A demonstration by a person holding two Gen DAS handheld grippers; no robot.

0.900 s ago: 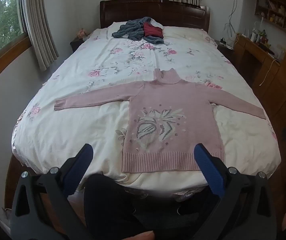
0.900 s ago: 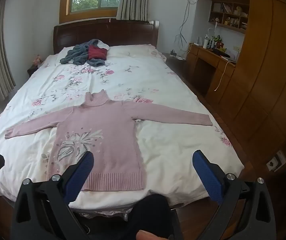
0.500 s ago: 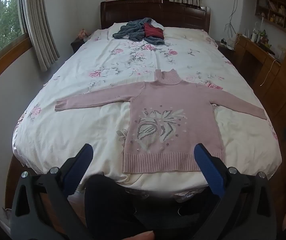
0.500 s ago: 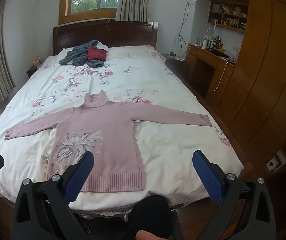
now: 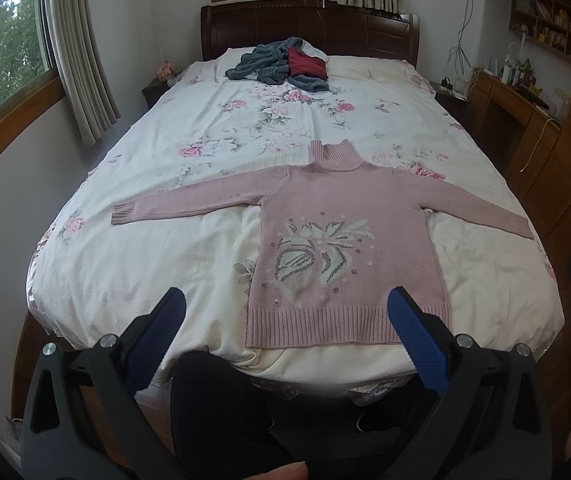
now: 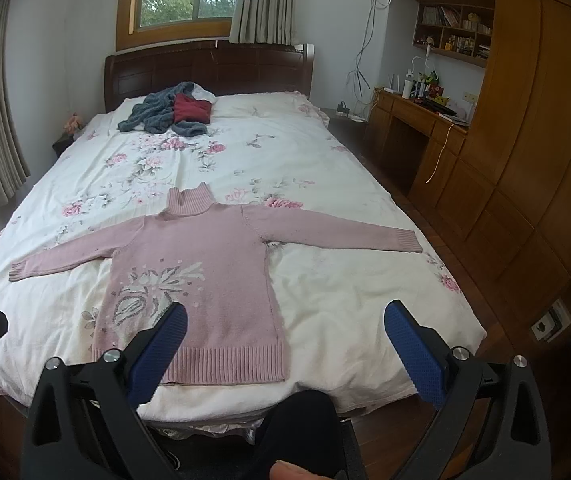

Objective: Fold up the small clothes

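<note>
A pink knitted turtleneck sweater (image 5: 341, 236) (image 6: 205, 276) with a pale flower pattern lies flat on the floral bed sheet (image 5: 189, 256), front up, both sleeves spread out sideways, hem toward me. My left gripper (image 5: 285, 320) hangs open above the foot of the bed, short of the sweater's hem, holding nothing. My right gripper (image 6: 285, 332) is open too, just before the hem's right corner, with nothing between its blue pads (image 6: 417, 352).
A heap of grey and red clothes (image 5: 285, 64) (image 6: 173, 112) lies near the dark headboard (image 6: 205, 68). A wooden desk and cabinets (image 6: 485, 152) line the right wall. A person's dark trouser legs (image 5: 213, 412) stand at the bed's foot. Curtains (image 5: 81, 48) hang at left.
Both grippers have crept slightly forward toward the bed; the sweater lies unmoved and both stay open.
</note>
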